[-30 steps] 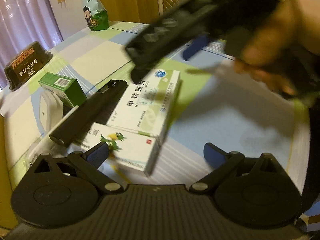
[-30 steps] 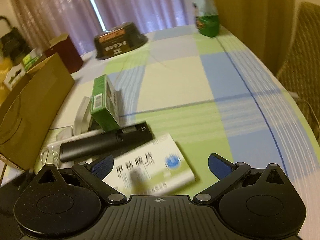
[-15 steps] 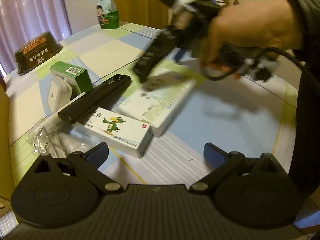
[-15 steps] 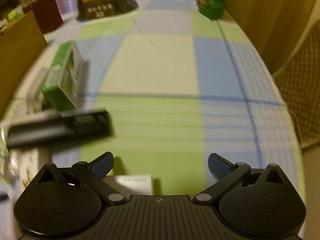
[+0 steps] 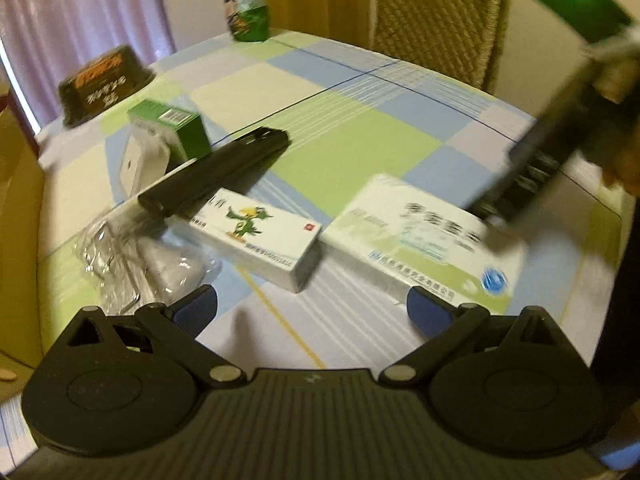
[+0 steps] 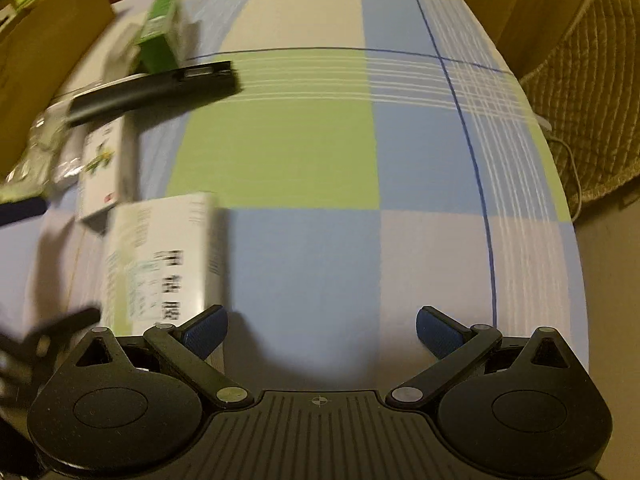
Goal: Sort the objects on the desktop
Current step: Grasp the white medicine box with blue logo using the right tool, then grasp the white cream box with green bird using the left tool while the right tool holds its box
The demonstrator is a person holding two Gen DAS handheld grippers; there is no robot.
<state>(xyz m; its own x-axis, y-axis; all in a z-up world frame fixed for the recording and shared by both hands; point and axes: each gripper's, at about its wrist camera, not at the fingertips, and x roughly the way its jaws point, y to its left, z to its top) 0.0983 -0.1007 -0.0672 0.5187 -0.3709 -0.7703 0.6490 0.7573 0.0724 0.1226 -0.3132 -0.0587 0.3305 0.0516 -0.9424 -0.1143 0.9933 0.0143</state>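
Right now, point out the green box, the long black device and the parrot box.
green box (image 5: pixel 182 133), left wrist view, its front face.
long black device (image 5: pixel 216 172), left wrist view, mid-body.
parrot box (image 5: pixel 256 232), left wrist view, printed top.

A home dining room: a checked cloth covers the table (image 5: pixel 348 148), a quilted chair (image 5: pixel 436 16) stands behind it, pale curtains (image 5: pixel 80 12) hang beyond

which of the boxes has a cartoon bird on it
The smaller white box, lying flat under the black bar's end; the larger white box and green box show none.
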